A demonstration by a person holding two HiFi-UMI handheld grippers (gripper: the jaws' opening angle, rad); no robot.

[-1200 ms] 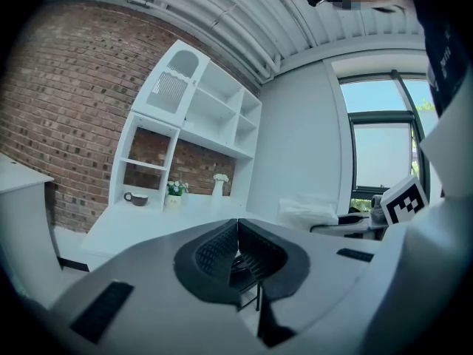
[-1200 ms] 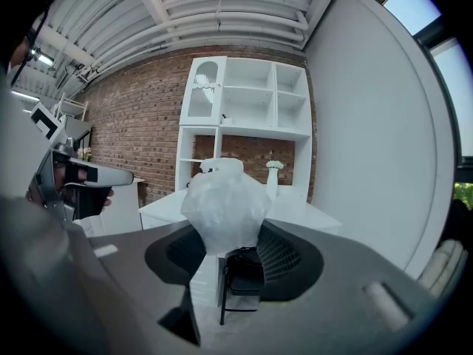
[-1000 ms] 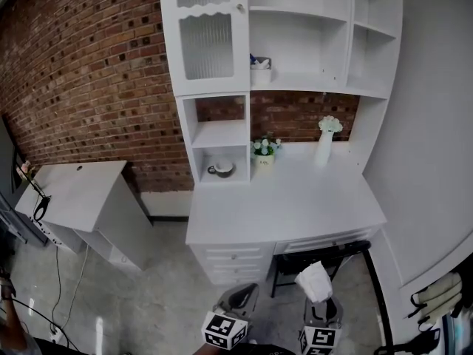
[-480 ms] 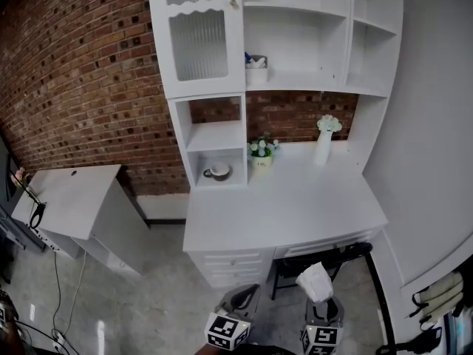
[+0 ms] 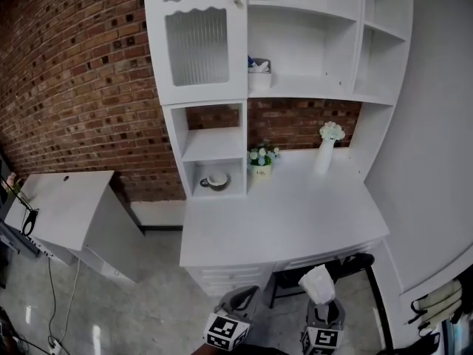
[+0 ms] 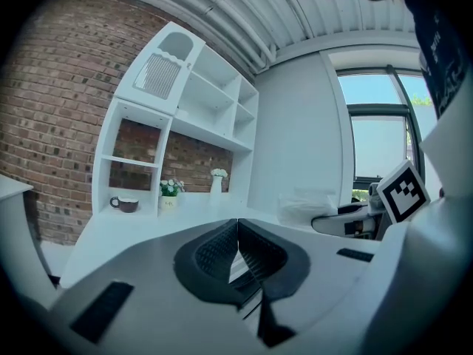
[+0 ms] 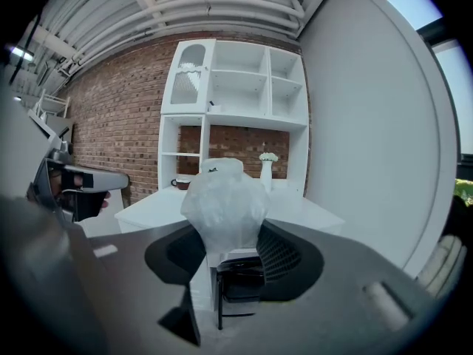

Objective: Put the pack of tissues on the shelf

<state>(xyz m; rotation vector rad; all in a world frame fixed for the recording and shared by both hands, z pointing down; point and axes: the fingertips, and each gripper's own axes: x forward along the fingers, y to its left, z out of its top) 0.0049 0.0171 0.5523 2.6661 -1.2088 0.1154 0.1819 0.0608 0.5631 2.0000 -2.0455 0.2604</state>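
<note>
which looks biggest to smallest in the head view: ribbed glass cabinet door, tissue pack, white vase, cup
1. ribbed glass cabinet door
2. tissue pack, nearest the camera, so likely flattered
3. white vase
4. cup, close to the vase in area

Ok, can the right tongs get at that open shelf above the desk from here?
Probably not yet. The right tongs, gripping the tissue pack, hang short of the desk's front edge, and the shelf sits at its back. The way looks free: open front, only a small box at its left end.
</note>
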